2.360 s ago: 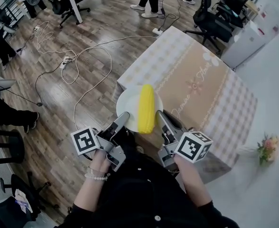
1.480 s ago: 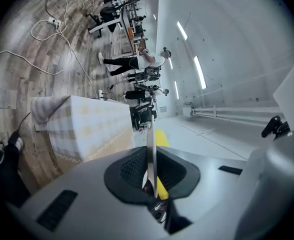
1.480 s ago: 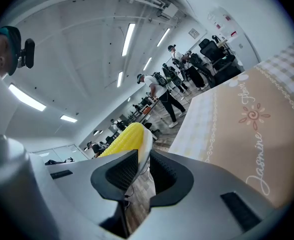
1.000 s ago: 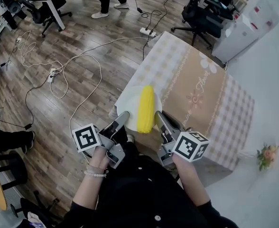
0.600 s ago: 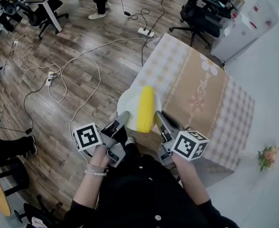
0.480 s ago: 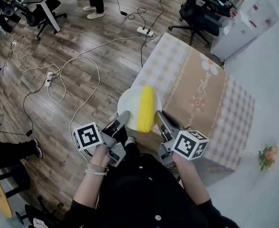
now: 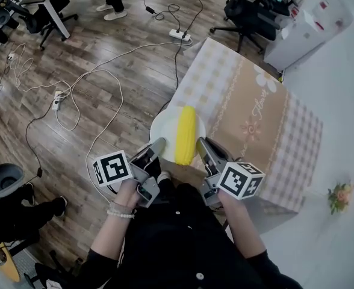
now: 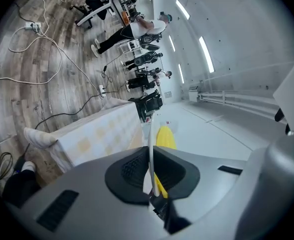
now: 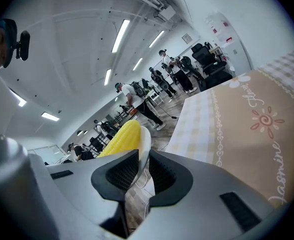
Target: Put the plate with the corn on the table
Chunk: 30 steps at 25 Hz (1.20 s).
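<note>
A white plate (image 7: 162,125) carries a yellow corn cob (image 7: 185,135) lying lengthwise. It hangs at the near left corner of the table (image 7: 258,110), which has a tan and checked cloth. My left gripper (image 7: 158,144) is shut on the plate's near left rim, and my right gripper (image 7: 201,144) on its near right rim. In the left gripper view the rim (image 8: 150,141) stands edge-on between the pads, with the corn (image 8: 166,135) beyond it. In the right gripper view the jaws have just been closing with the rim (image 9: 144,143) between them, beside the corn (image 9: 120,138).
Cables (image 7: 90,77) and a power strip (image 7: 178,36) lie on the wood floor left of the table. Office chairs (image 7: 246,11) and standing people are at the back. A white cabinet (image 7: 303,32) is at the back right, and flowers (image 7: 338,195) lie on the right.
Both grippers have carried the plate and corn a little forward and down toward the table's near corner. Both grips on the rim are unchanged.
</note>
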Motion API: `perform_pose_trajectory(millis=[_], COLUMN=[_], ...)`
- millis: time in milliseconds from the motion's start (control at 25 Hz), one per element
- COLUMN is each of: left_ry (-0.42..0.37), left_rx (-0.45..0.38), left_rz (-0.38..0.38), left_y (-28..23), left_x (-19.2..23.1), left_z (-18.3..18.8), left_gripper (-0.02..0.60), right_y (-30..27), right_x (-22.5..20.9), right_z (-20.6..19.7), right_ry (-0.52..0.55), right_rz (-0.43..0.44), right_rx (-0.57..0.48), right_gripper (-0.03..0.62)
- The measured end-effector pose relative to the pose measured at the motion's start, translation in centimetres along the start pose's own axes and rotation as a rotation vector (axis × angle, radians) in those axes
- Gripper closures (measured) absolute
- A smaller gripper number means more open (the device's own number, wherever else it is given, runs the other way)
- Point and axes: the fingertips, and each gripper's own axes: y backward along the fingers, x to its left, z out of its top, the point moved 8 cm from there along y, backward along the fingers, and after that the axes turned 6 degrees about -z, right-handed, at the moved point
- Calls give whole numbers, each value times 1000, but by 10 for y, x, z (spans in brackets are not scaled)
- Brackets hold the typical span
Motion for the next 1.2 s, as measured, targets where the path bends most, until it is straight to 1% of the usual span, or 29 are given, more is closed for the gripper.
perform_pose_trajectory(millis=[80,320,440,640,840,1200], left_ry=[-1,-10,-7,-15,-2,-40], left_rx=[9,23,17,4,-20,-22], left_rz=[0,29,32,73,102,144], left_y=[-8,-5,-9,-13,-22,-38], left_x=[2,10,11,16,19,29], left_z=[-4,13,12,10,3,-2], left_gripper=[552,552,552,552,552,552], right_y=[1,-15,-18,-23,-28,-37], right_x=[-7,-1,-5,-12,-24,-45], right_z=[1,2,4,9,14,23], right_ry=[3,7,11,25,38,75], right_rz=[-4,-25,-20,-8,3,19], right_rx=[3,12,27,60,91,136], right_gripper=[499,499,499,499,500,502])
